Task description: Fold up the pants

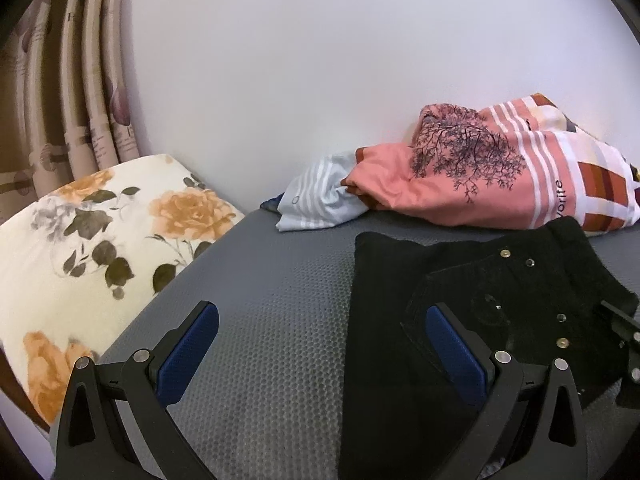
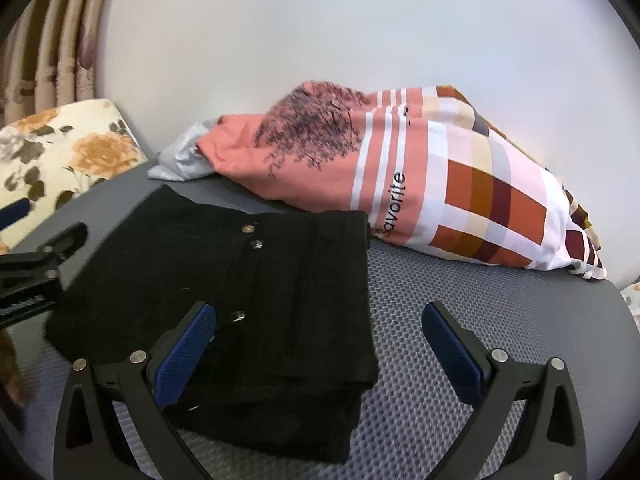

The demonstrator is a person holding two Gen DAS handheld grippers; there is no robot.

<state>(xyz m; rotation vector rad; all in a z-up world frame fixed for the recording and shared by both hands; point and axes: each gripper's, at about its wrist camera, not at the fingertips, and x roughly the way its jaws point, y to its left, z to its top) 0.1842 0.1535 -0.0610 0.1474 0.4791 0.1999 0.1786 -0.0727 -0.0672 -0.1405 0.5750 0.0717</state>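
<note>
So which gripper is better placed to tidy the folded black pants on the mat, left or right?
Right, probably. The right gripper is open with the stacked edge of the black pants between its fingers. The left gripper is open too, mostly over bare grey mat, beside the pants' side.

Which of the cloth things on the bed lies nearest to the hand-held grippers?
The black pants, folded flat on the grey mat. The pink checked bedding and the flowered pillow lie farther back, by the wall.
</note>
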